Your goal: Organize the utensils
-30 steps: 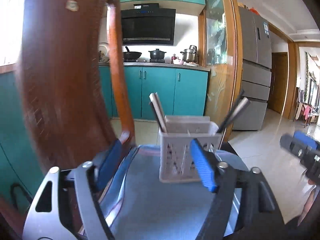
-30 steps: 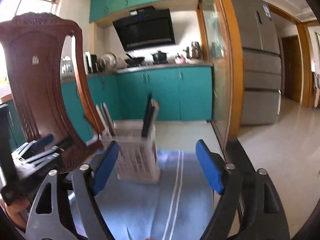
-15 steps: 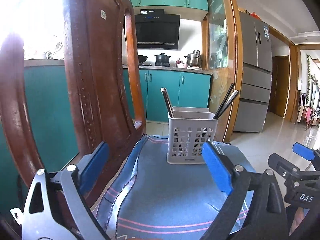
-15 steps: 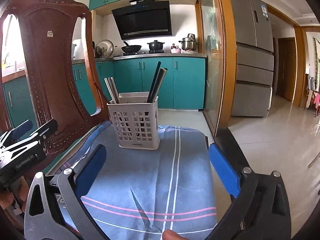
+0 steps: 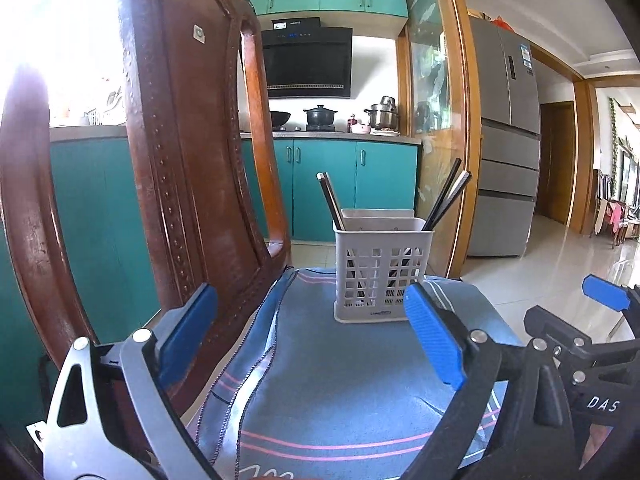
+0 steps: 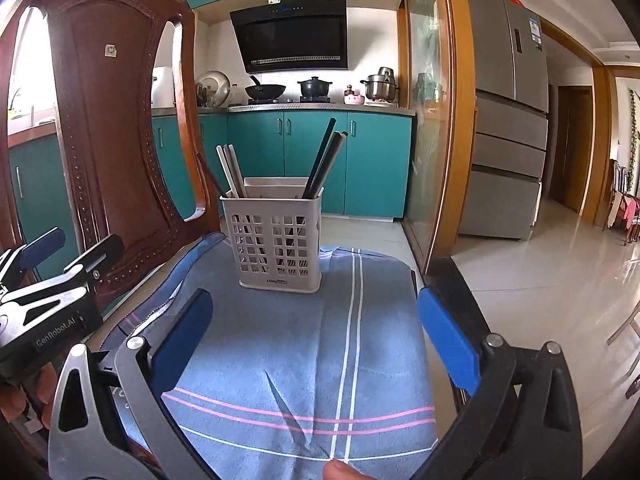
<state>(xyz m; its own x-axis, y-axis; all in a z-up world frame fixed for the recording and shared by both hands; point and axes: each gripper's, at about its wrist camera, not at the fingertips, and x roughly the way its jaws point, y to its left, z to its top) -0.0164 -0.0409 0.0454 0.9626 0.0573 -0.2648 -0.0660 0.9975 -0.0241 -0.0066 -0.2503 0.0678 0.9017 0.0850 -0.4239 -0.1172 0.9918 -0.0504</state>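
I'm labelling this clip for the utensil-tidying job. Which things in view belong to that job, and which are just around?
Part of the job:
- white utensil basket
- chopsticks standing in it, leaning to both sides
- left gripper, open
- right gripper, open

Just around:
- blue striped cloth under the basket
- wooden chair
- pots on the stove
- fridge

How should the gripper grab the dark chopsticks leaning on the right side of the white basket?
Probably by the bare top ends of the dark chopsticks, coming down from above. Only that part sticks out over the rim of the utensil basket; the rest sits behind the lattice walls. They tilt right, so angle the open right gripper to match and close across the pair.
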